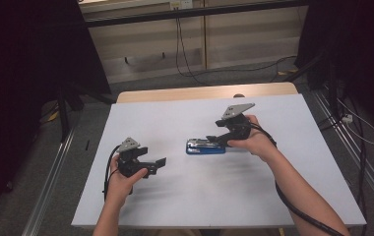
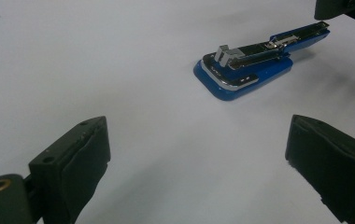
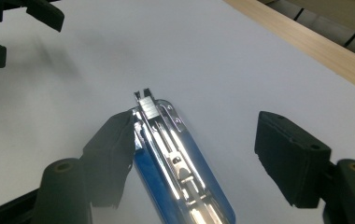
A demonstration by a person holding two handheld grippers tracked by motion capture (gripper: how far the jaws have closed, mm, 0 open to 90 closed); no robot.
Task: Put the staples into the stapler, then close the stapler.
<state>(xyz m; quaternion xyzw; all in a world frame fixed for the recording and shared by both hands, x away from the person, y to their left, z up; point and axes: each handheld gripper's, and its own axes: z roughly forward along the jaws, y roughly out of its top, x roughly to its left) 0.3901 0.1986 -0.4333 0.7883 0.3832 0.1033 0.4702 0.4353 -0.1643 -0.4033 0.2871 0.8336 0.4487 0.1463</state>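
Note:
A blue stapler with a shiny metal top lies flat near the middle of the white table top. My right gripper hovers just over its right end. In the right gripper view its jaws stand open around the stapler: the left pad is close by the stapler's side, the right pad well away from it. My left gripper is held low to the stapler's left, open and empty, pointing toward the stapler.
The table's wooden far edge shows beyond the white sheet. Cables run over the floor behind it. Black stands and drapes flank both sides, and metal rails run along the floor.

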